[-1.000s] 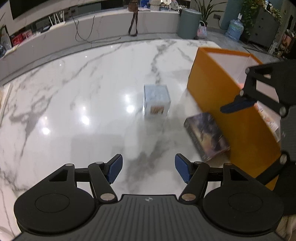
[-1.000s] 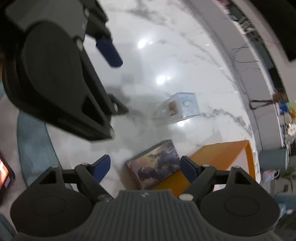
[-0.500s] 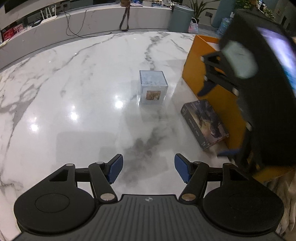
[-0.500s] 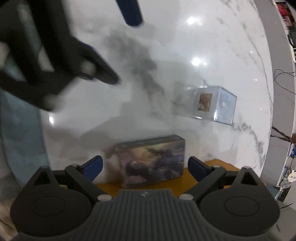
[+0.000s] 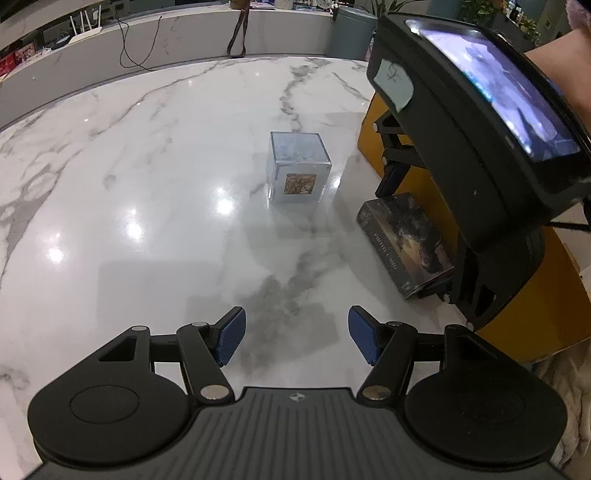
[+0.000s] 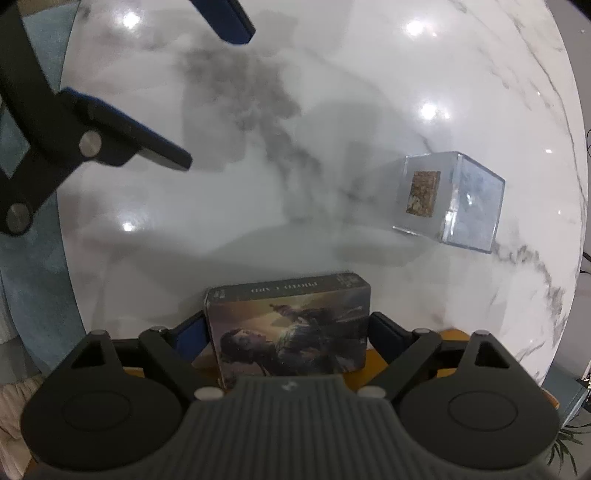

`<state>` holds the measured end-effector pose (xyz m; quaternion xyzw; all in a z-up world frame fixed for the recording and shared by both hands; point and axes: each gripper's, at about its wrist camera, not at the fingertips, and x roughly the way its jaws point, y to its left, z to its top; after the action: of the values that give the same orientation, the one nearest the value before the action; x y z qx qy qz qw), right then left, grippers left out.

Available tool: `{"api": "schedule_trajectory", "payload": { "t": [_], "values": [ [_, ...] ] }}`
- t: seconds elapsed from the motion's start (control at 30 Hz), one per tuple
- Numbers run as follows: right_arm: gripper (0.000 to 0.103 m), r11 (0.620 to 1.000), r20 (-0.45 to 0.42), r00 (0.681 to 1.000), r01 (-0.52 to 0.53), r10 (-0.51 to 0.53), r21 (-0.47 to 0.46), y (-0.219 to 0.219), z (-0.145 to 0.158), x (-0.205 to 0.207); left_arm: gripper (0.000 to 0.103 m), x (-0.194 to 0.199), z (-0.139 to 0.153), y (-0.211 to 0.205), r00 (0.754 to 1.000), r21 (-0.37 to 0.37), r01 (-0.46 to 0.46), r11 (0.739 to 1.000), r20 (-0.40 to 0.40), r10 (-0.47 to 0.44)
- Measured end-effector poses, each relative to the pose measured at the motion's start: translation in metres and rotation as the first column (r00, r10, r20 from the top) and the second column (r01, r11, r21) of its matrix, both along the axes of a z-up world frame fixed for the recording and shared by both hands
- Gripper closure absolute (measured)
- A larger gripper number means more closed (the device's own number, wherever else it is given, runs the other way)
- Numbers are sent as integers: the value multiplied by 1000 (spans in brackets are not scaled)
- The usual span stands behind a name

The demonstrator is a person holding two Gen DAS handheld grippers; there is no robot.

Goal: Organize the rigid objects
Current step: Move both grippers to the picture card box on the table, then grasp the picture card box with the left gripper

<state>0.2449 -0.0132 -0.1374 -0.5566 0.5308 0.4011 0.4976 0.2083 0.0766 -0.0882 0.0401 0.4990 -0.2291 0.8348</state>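
A dark picture-printed box [image 5: 404, 242] lies on the white marble table against an orange bin [image 5: 554, 295]. It also shows in the right wrist view [image 6: 291, 332]. My right gripper [image 6: 286, 334] is open with one finger at each short end of the box; whether the pads touch it I cannot tell. A clear cube with a small brown label [image 5: 297, 171] stands mid-table; it also shows in the right wrist view [image 6: 448, 201]. My left gripper [image 5: 295, 336] is open and empty, low over the near table.
The orange bin [image 6: 461, 336] stands at the table's right side. A grey counter with cables [image 5: 147, 51] and a round bin [image 5: 351, 33] lie beyond the table. The table edge and blue-grey floor [image 6: 33, 258] show at left in the right wrist view.
My right gripper has come down over the dark box, so that its fingers now straddle the box ends. My left gripper has barely moved.
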Motion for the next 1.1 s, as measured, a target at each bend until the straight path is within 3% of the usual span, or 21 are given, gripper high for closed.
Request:
{"api": "schedule_trajectory", "payload": {
  "t": [0.2,0.43,0.57,0.8,0.93,1.1],
  "values": [
    [15,985,-18,1000,16,-13,173,20,17,-18,30,0,2,7,1000,7,-14,1000,-14,15],
    [15,939,-17,1000,17,-11,344,60,27,-45,33,-2,7,31,996,44,-82,996,-36,84],
    [14,932,-3,999,36,-37,361,67,27,-50,33,-5,7,36,994,54,-101,993,-39,103],
    [10,937,41,996,55,-74,345,46,42,-45,26,-8,19,29,995,-31,-94,995,-39,93],
    [10,939,57,992,86,-111,333,31,52,-38,22,-4,17,17,989,-77,-121,990,-99,114],
    [10,944,71,989,100,-129,315,15,56,-37,21,1,6,-1,965,-34,-189,981,-191,179]
  ]
}}
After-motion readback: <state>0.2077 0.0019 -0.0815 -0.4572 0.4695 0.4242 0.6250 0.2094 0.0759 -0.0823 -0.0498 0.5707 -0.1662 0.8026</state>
